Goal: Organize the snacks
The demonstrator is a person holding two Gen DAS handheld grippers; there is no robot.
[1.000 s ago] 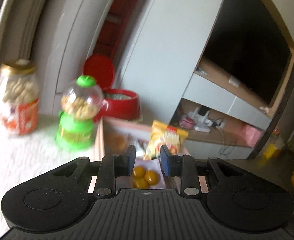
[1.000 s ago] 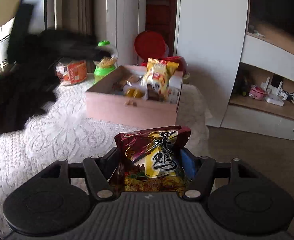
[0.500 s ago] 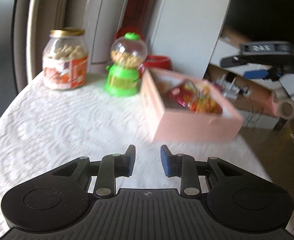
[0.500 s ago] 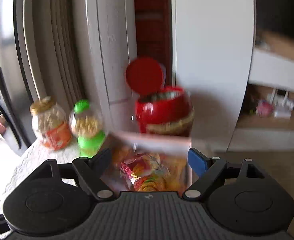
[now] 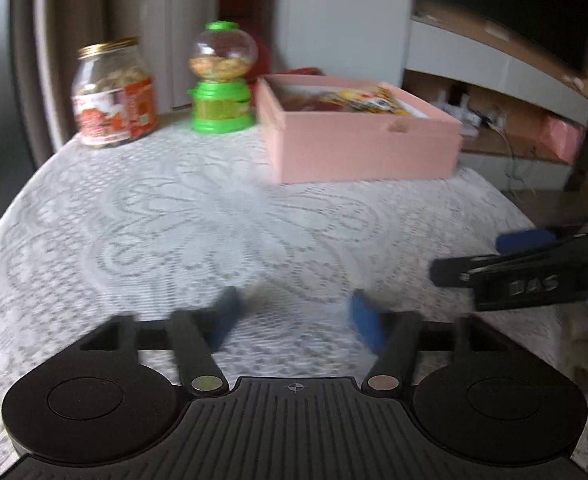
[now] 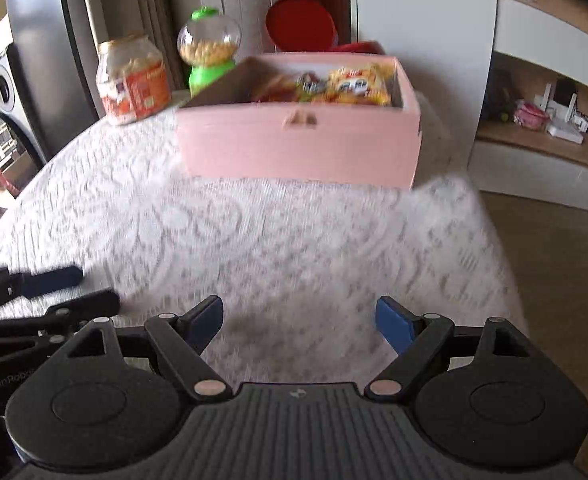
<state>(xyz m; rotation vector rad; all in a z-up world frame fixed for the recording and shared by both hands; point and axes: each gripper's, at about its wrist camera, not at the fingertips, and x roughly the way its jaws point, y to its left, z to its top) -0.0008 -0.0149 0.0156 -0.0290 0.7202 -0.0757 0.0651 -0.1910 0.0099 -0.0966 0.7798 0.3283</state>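
Observation:
A pink box (image 6: 297, 148) stands at the far side of the table and holds several snack packets (image 6: 357, 86); it also shows in the left wrist view (image 5: 357, 148), with a yellow packet (image 5: 363, 98) on top. My right gripper (image 6: 298, 320) is open and empty, low over the lace cloth near the front edge. My left gripper (image 5: 294, 316) is open and empty, also near the front. Each gripper shows in the other's view: the right one at the right edge (image 5: 533, 256), the left one at the left edge (image 6: 46, 292).
A glass jar of snacks with an orange label (image 5: 112, 94) and a green candy dispenser (image 5: 221, 80) stand behind and left of the box. A red lidded container (image 6: 305, 26) sits behind the box. The white lace tablecloth (image 6: 254, 240) ends at the right above the floor.
My right gripper dropped the red noodle packet into the pink box, opened, and pulled back to the front of the table. My left gripper also drew back from the box and opened wider.

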